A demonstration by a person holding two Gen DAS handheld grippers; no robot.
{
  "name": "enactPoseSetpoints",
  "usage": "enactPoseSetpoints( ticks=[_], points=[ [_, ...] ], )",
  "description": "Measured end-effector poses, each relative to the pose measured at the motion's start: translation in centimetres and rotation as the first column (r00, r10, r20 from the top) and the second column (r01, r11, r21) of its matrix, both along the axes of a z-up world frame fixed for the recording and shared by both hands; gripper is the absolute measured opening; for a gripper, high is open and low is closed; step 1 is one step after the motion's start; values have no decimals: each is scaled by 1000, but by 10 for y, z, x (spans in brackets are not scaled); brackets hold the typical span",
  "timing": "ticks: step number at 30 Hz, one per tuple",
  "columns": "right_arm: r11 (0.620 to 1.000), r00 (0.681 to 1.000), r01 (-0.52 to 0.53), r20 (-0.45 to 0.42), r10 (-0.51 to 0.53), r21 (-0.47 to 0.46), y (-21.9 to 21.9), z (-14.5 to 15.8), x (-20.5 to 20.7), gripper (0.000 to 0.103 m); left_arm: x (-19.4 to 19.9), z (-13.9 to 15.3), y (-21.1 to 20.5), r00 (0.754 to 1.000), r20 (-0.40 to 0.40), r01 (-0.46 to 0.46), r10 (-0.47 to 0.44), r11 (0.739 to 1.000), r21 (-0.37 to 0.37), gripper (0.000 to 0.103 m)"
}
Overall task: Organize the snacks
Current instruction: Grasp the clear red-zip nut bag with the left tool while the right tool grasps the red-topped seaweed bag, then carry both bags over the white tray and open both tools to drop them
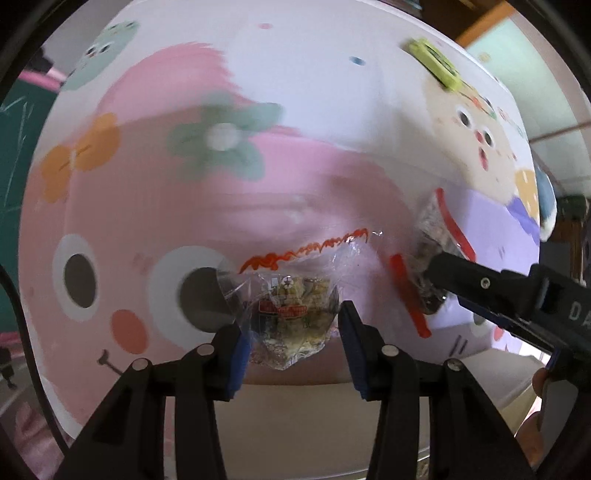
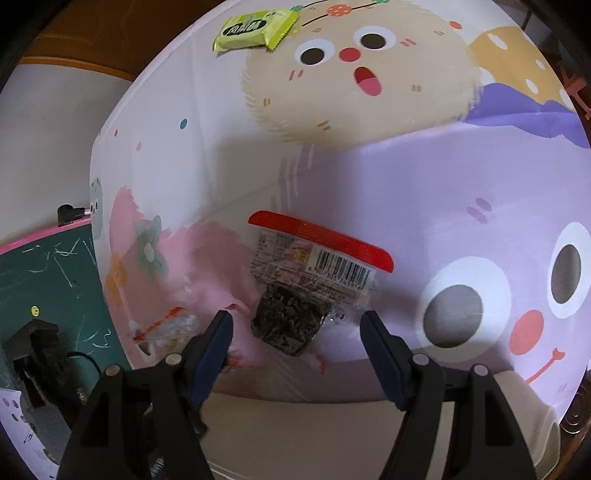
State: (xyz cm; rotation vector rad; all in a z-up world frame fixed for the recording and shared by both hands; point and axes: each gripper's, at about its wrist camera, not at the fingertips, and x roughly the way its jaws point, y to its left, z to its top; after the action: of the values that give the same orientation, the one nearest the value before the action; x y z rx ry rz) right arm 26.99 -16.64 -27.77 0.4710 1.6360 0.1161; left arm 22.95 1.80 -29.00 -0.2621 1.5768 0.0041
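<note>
A clear packet of yellowish snack point(image 1: 295, 314) with an orange zigzag edge lies on the cartoon-print tabletop point(image 1: 155, 206). My left gripper point(image 1: 291, 343) points down over it, and its blue pads touch the crinkled wrapper on both sides. A dark snack packet with a red top strip point(image 2: 291, 314) lies on the pink and purple print. My right gripper point(image 2: 297, 339) stands open astride it, its pads clear of the wrapper. In the left wrist view the same dark packet point(image 1: 428, 229) shows under the right gripper's black fingers point(image 1: 454, 273). The clear packet point(image 2: 166, 325) appears at the left in the right wrist view.
A green snack packet point(image 2: 255, 31) lies at the far side of the tabletop, also visible as the green packet point(image 1: 434, 62). A green chalkboard with a pink rim point(image 2: 44, 280) stands left of the table. The table's near edge point(image 2: 295, 398) runs just below both grippers.
</note>
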Motion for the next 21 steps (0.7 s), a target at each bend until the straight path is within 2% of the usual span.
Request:
enactPoseSetpoints(
  ticks=[8, 12, 15, 17, 21],
  points=[
    [991, 999, -35, 8, 36, -132, 32, 2, 5, 67, -7, 5, 13, 998, 20, -66, 66, 998, -13, 44],
    [952, 993, -115, -2, 120, -284, 61, -4, 3, 67, -11, 8, 13, 995, 31, -98, 99, 995, -17, 44],
    [911, 986, -148, 19, 168, -385, 76, -4, -1, 59, -11, 14, 34, 993, 40, -109, 110, 994, -24, 44],
    [903, 981, -159, 42, 191, -399, 83, -1, -4, 52, -11, 16, 42, 992, 51, -112, 113, 993, -21, 44],
    [902, 977, -168, 57, 207, -397, 84, -1, -8, 50, -20, 25, 54, 991, 73, -113, 114, 993, -18, 44]
  ],
)
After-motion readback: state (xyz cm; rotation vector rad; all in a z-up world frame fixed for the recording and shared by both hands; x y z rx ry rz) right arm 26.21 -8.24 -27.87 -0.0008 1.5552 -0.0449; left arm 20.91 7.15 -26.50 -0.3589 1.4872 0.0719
